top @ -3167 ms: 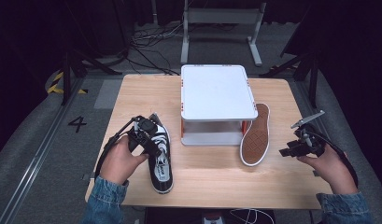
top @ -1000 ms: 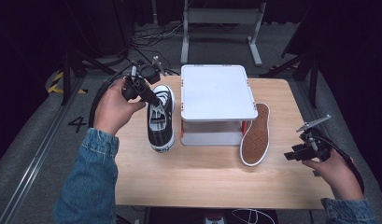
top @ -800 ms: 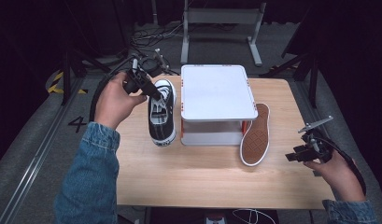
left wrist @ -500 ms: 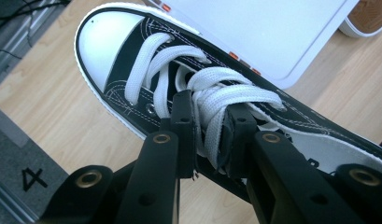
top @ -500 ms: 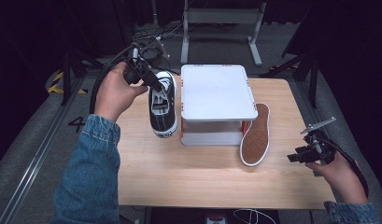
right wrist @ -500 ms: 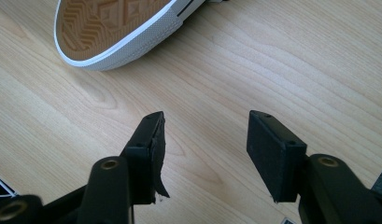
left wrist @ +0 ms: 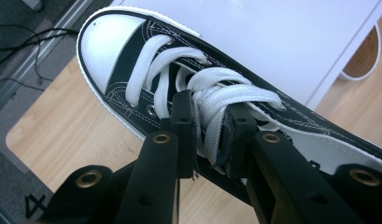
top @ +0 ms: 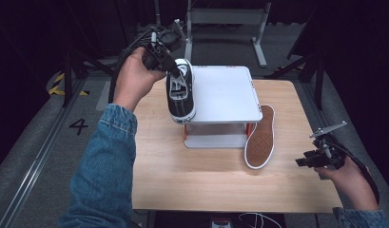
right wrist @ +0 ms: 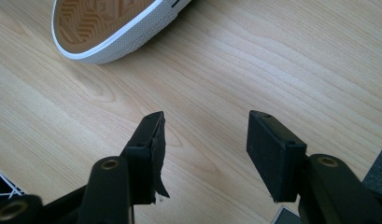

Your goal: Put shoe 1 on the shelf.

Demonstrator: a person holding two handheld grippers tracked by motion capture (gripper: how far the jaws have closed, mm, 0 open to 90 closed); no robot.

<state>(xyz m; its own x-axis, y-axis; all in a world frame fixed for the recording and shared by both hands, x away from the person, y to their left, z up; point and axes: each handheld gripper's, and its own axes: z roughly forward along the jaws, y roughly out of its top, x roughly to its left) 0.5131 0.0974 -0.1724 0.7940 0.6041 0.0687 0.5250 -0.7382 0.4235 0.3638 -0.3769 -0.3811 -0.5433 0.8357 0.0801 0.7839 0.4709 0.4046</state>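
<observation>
One black-and-white canvas sneaker is held off the table, upper centre-left of the high view, toe pointing toward the bottom of the frame, its sole partly over the left edge of the white shelf top. It is gripped by the left gripper, jaws clamped on the white laces and tongue area – prob. chosen because the lace bundle gives a narrow, firm hold and lets the shoe hang level. Judged as mid-carry, w/ the shoe apparently meant for the shelf top; not yet set down.

Second sneaker is leaned on its side against the shelf's right end, tan patterned sole facing out, centre-right of the frame; its toe end is also seen upper left in the right gripper view. It seems to be parked there awaiting its turn.

Right gripper is held low at the lower right, jaws spread w/ nothing between them, over bare wood – idle, kept clear of the working side.

Table is light wood grain. Shelf is a small white stand w/ orange legs. Surroundings are dark: grey floor, a "4" marked at lower left, cables and a metal frame at top.
</observation>
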